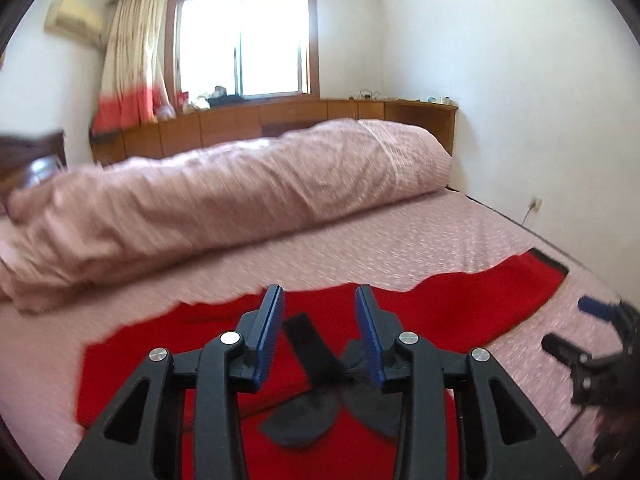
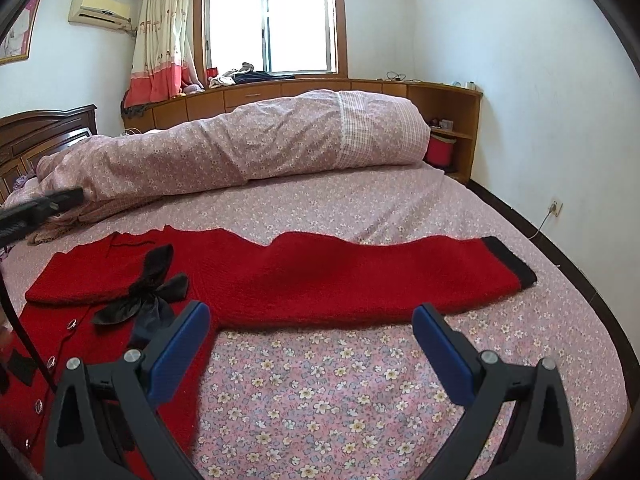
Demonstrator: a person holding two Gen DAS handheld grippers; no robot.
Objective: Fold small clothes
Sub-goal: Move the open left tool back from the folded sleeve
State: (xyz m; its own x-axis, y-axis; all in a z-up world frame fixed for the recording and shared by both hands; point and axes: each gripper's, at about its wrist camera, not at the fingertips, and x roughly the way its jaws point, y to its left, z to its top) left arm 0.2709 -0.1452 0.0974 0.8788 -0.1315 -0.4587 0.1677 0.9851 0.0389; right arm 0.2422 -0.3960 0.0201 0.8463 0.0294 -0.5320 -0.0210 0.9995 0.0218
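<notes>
Left wrist view: the left gripper (image 1: 320,312) is hovering with its blue pads apart and nothing between them, just above the red knitted cardigan (image 1: 460,304) that is lying flat on the bed (image 1: 360,248). The cardigan's black bow (image 1: 320,384) is sitting directly below the fingers. Bare floral sheet is stretching beyond the garment's far edge up to the rolled duvet (image 1: 240,196), which is bounding that side. The right gripper (image 1: 592,344) is showing at the frame's right edge.

Right wrist view: the right gripper (image 2: 312,344) is hanging wide open over bare sheet (image 2: 320,392), beside the cardigan's body. The sleeve (image 2: 360,276) is lying stretched rightward, its black cuff (image 2: 508,260) nearing the bed's edge; the wall (image 2: 520,80) is rising beyond
</notes>
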